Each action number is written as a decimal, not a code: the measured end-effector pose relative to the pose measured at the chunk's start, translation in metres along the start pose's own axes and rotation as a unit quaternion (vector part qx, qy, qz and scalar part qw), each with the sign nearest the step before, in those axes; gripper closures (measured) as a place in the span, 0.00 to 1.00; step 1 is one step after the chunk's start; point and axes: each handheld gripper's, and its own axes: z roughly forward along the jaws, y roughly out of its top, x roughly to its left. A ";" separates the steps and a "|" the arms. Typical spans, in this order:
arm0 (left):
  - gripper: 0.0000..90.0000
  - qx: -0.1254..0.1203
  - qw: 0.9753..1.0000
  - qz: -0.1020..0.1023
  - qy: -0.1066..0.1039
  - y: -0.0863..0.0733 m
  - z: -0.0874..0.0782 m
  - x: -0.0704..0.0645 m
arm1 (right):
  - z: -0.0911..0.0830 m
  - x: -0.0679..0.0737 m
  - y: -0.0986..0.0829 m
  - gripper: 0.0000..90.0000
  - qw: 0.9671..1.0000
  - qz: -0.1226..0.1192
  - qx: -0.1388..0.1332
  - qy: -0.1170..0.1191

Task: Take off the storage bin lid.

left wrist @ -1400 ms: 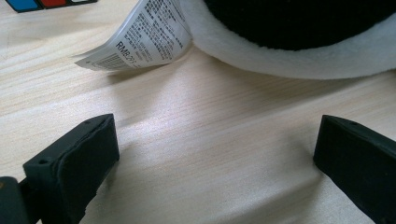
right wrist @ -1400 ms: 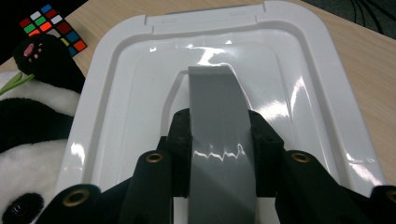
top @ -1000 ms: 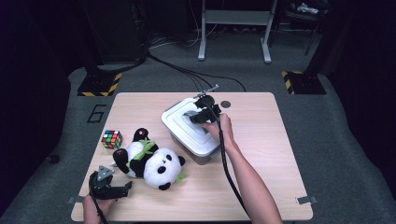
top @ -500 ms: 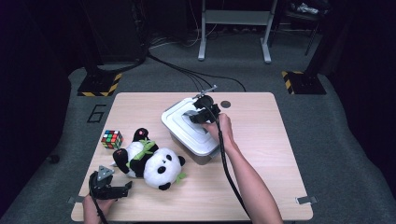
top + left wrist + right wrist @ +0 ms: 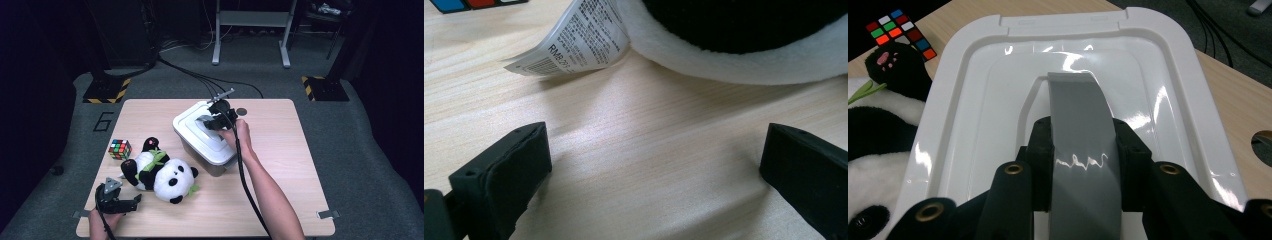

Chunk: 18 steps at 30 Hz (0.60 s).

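Note:
A white storage box (image 5: 186,136) with a white lid (image 5: 973,100) stands at the table's middle. My right gripper (image 5: 1083,145) is shut on the lid's grey handle (image 5: 1075,105); in the high view the right gripper (image 5: 212,120) sits on top of the box. A plush panda (image 5: 160,172) lies on its back left of the box. My left gripper (image 5: 132,201) rests near the front left corner, open, jaws pointing at the panda. In the left gripper view, bare wood lies between the jaws of the left gripper (image 5: 654,155), and the panda (image 5: 744,50) with its paper tag (image 5: 574,40) lies just beyond them.
A Rubik's cube (image 5: 120,148) sits left of the panda, near the table's left edge. A round hole (image 5: 242,111) is in the table behind the box. Cables (image 5: 195,75) run over the grey floor behind the table, and a "6" (image 5: 103,121) is marked on the floor.

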 end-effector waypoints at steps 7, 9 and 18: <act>0.00 0.000 1.000 0.000 0.000 0.000 0.000 0.000 | -0.016 -0.006 0.003 0.74 1.000 0.003 -0.017 -0.004; 0.00 0.000 1.000 0.000 0.000 0.000 0.000 0.000 | -0.022 -0.008 0.003 0.74 1.000 0.002 -0.022 -0.006; 0.00 -0.003 1.000 -0.004 0.001 0.000 0.000 -0.001 | -0.043 -0.018 0.001 0.74 0.999 0.012 -0.032 -0.020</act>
